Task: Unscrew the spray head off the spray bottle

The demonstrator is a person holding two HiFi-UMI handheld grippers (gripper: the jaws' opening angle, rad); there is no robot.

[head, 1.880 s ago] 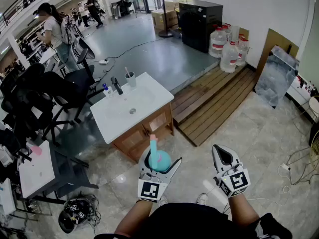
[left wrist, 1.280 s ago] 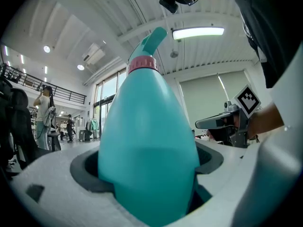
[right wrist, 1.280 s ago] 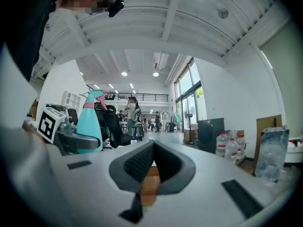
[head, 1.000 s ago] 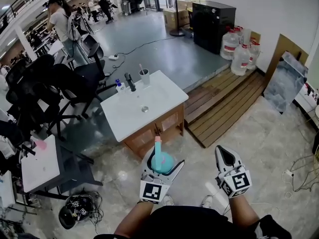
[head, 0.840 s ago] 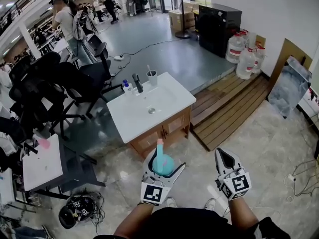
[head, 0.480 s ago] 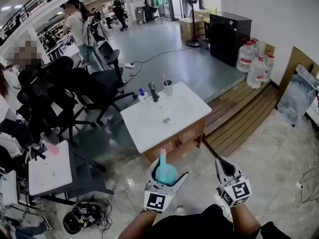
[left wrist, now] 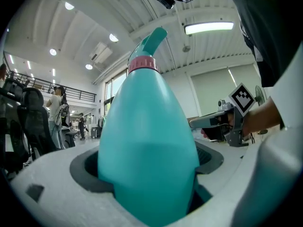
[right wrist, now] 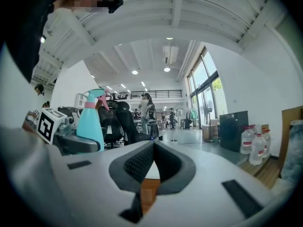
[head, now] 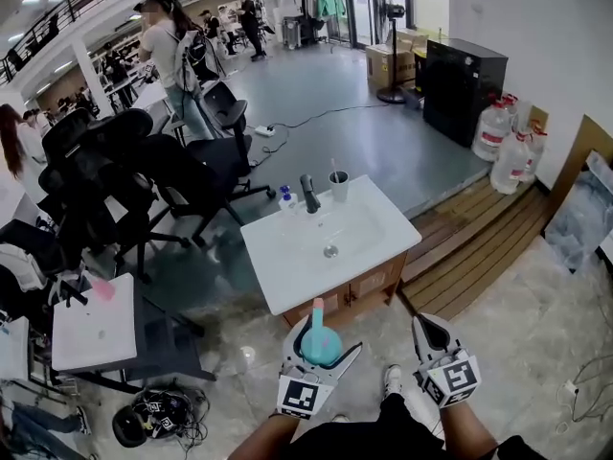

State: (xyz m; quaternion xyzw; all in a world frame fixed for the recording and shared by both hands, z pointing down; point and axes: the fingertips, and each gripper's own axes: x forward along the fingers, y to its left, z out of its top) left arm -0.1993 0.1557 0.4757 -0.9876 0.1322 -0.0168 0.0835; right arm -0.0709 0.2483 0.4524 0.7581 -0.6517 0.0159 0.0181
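**Teal spray bottle gripped in the left gripper, right gripper shut and empty**

Head view, lower centre of the frame: the left gripper (head: 320, 339) clasps the wide lower body of the teal, teardrop-shaped plastic spray bottle (left wrist: 147, 141), which stands upright between its jaws. At lower right, well apart from it, the right gripper (right wrist: 152, 162) has its jaws pressed together on nothing. The bottle narrows upward to a pink ribbed collar (left wrist: 142, 64) under the teal spray head (left wrist: 155, 38). Above both, at frame centre, stands a white washbasin on a wooden cabinet (head: 287, 276).

Handling, as judged: the bottle is probably light, with thin walls that give under a hard squeeze, and its smooth tapering sides may slip upward out of a grip. The body is best held low, as here; the pink collar is the place to grip for turning.

Count: one bottle, one spray head, one collar, two grippers, one washbasin
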